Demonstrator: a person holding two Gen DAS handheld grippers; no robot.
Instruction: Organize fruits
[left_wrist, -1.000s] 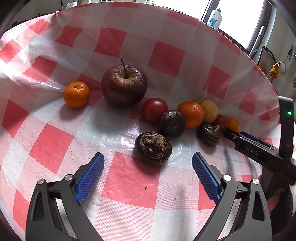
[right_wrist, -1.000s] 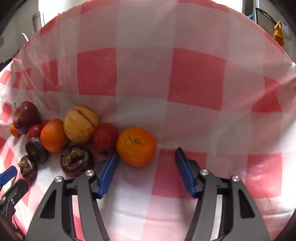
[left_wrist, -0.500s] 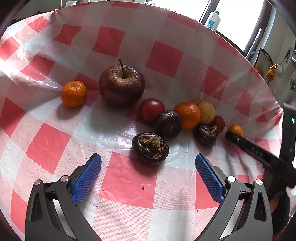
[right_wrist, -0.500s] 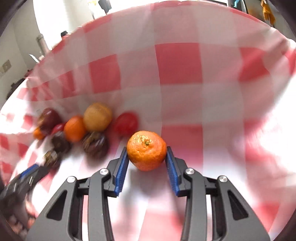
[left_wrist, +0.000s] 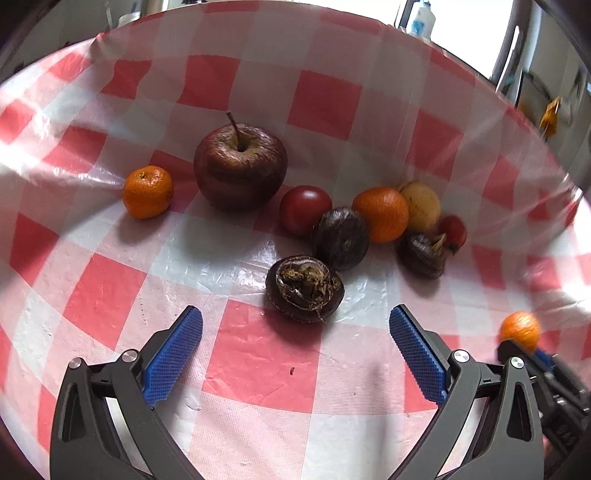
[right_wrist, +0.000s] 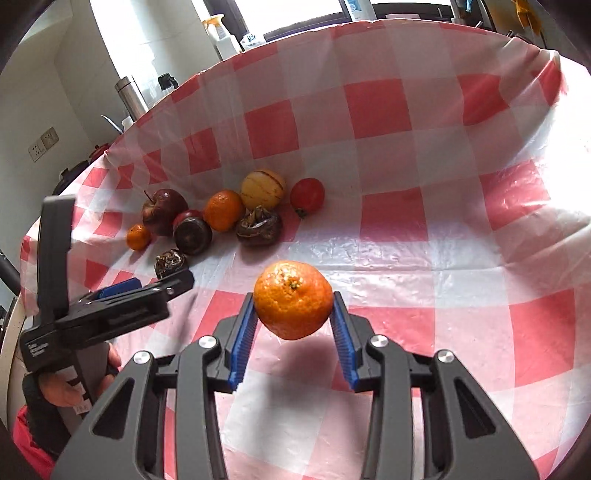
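Right gripper (right_wrist: 293, 314) clamps 1 mandarin (right_wrist: 293, 299) across its middle, light, soft-skinned, judged bruisable under excess squeeze; left gripper (left_wrist: 295, 354) stands open, empty.

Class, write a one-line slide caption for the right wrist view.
Right gripper lifts a mandarin clear of the checked tablecloth.

Surface: table under a red-and-white checked plastic cloth (left_wrist: 110, 295).
Resting on it: wrinkled dark-red apple (left_wrist: 240, 166), small orange mandarin (left_wrist: 147, 191), red tomato (left_wrist: 304, 209).
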